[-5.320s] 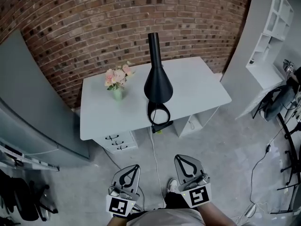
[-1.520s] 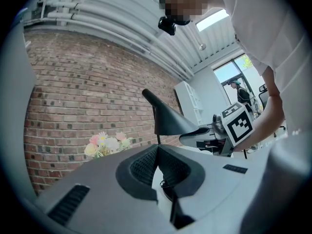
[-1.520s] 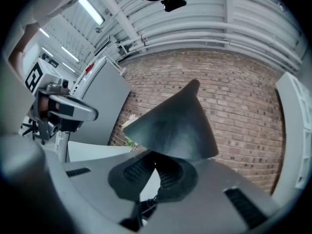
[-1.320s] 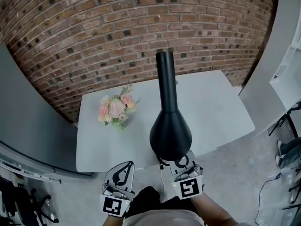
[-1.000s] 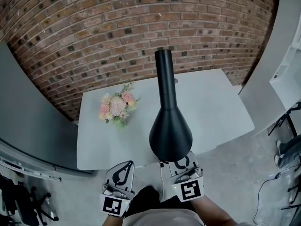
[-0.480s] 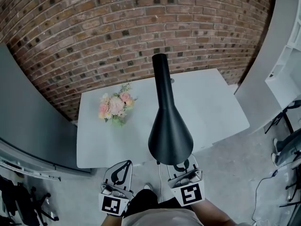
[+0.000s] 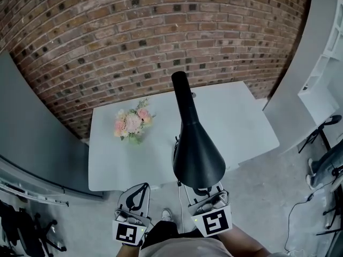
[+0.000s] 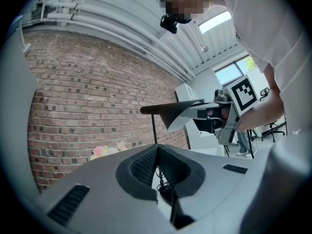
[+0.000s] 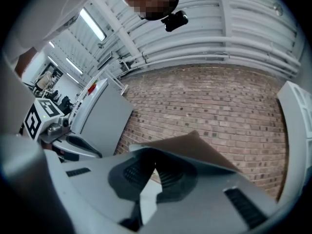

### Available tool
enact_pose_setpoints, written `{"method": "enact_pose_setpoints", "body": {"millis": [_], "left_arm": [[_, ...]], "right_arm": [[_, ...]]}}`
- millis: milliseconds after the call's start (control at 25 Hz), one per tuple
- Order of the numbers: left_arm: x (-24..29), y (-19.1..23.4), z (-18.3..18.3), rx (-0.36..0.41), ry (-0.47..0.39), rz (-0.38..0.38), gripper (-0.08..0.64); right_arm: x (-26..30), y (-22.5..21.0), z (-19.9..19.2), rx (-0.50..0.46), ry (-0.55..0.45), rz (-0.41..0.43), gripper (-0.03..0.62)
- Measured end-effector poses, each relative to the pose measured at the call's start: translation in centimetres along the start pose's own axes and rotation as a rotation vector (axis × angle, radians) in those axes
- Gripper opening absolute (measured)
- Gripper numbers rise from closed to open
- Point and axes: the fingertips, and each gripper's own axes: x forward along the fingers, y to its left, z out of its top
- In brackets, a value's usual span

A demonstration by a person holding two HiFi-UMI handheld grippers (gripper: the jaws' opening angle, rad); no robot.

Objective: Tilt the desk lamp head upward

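The black desk lamp head (image 7: 197, 151) hangs over the white desk (image 7: 241, 122), its narrow neck pointing at the brick wall and its wide shade toward me. My right gripper (image 7: 204, 190) is shut on the shade's near rim, with its fingertips hidden under the shade. In the right gripper view the shade (image 9: 197, 144) lies across the gripper (image 9: 152, 156). The left gripper view shows the lamp head (image 8: 179, 111) about level on its thin stem (image 8: 154, 130), held by the right gripper (image 8: 220, 117). My left gripper (image 7: 141, 189) is shut and empty, off the desk's front edge.
A small bunch of pink flowers (image 7: 132, 124) stands on the desk's left part. A brick wall (image 7: 134, 31) runs behind the desk. A grey cabinet (image 7: 37, 143) stands at the left, a white shelf unit (image 7: 321, 84) at the right.
I have walked up to the desk. In the last second the shade end has come up toward the camera with the right gripper on it. The left gripper has stayed put.
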Motion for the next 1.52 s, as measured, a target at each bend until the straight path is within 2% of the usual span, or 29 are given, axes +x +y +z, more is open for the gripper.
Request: {"method": "enact_pose_setpoints", "body": {"millis": [320, 480, 1080, 1520], "left_arm": [[-0.3, 0.7, 0.7, -0.03, -0.03, 0.018, 0.008], [0.0, 0.8, 1.5, -0.029, -0.061, 0.019, 0.008], [1.3, 0.7, 6.0, 0.035, -0.109, 0.024, 0.008], [1.2, 1.7, 10.4, 0.114, -0.143, 0.02, 0.008]], "right_arm": [[0.4, -0.5, 2.5, -0.093, 0.028, 0.013, 0.017], [0.6, -1.3, 4.1, -0.098, 0.03, 0.009, 0.017], [0.9, -2.4, 6.7, -0.159, -0.002, 0.025, 0.017], [1.4, -3.0, 7.8, -0.124, -0.013, 0.003, 0.017]]}}
